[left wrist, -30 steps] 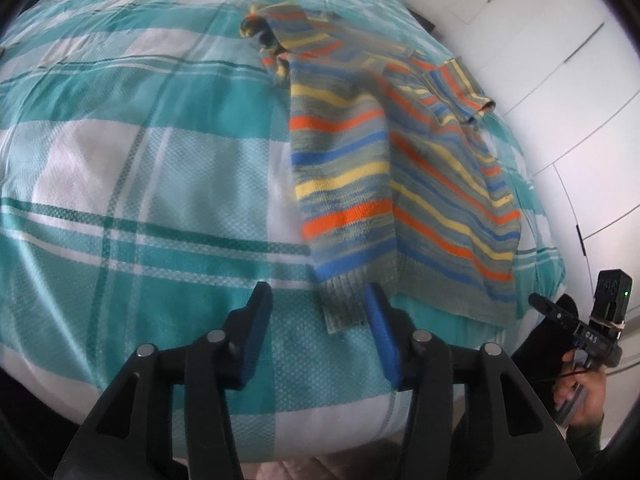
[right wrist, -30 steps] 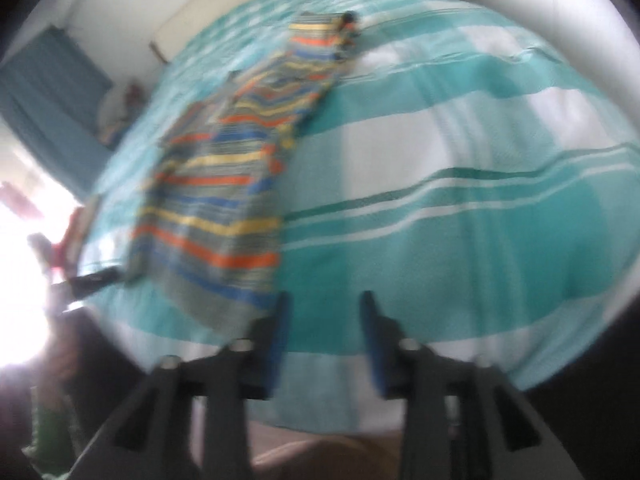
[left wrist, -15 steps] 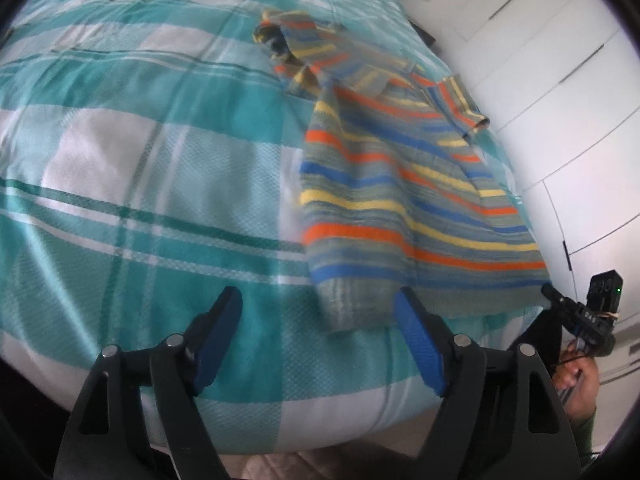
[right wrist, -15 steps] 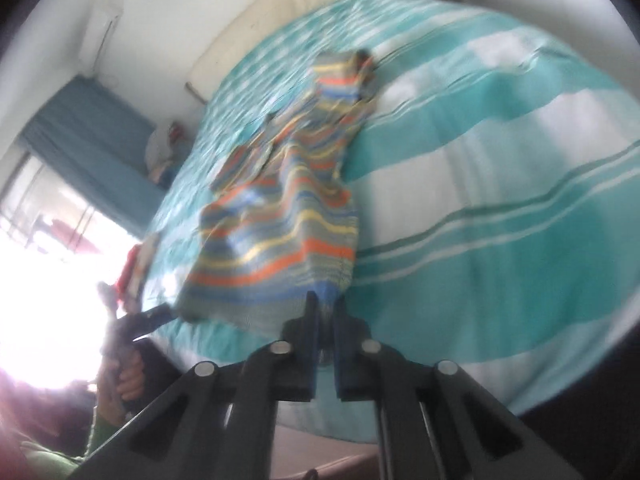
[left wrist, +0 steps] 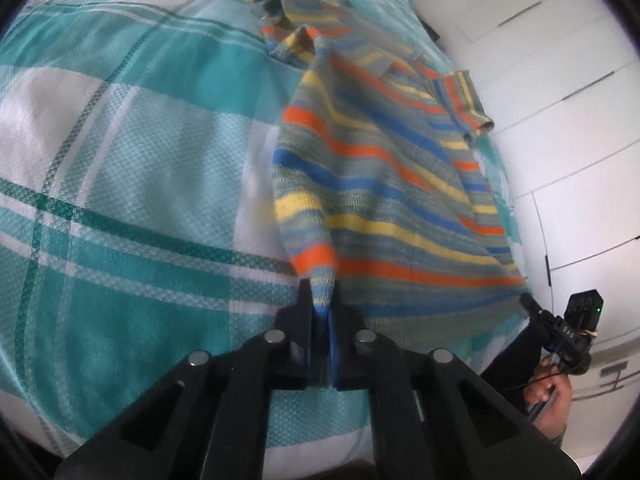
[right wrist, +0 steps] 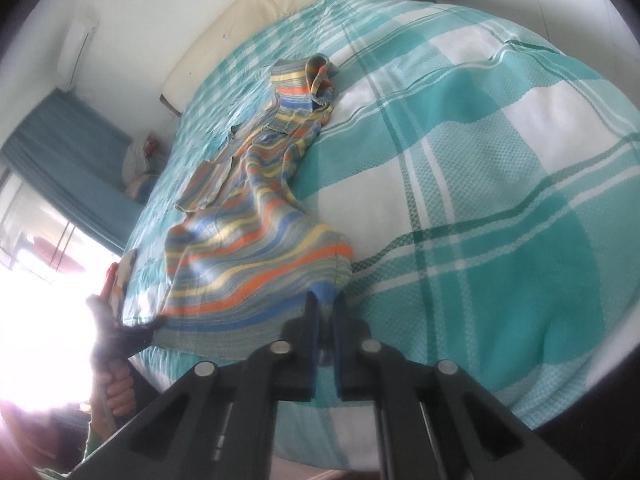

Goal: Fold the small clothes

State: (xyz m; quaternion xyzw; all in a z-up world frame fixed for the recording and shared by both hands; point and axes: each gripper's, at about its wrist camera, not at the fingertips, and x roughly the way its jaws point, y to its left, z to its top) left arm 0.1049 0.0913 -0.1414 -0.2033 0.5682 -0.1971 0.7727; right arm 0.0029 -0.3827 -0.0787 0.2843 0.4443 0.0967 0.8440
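A small knitted sweater [left wrist: 380, 184] with orange, yellow and blue stripes lies lengthwise on the bed, its hood at the far end. My left gripper [left wrist: 320, 300] is shut on one near corner of the hem, and the cloth rises into the jaws. In the right wrist view, my right gripper [right wrist: 326, 304] is shut on the other corner of the sweater [right wrist: 256, 240]. The hem stretches between the two grippers, slightly lifted. Each camera sees the other tool: the right gripper [left wrist: 528, 304] and the left gripper [right wrist: 156, 326], each with a hand behind it.
A teal and white checked cover [left wrist: 120, 168] spreads over the whole bed. White wardrobe doors [left wrist: 560, 80] stand close along one side. A cream pillow [right wrist: 248, 20] lies at the head, with a blue curtain [right wrist: 60, 140] and a bright window beyond the other side.
The left jaws, wide around the hem corner half a second ago, have closed on it. The right jaws closed on their corner earlier and have since drawn the hem sideways, pulling it taut.
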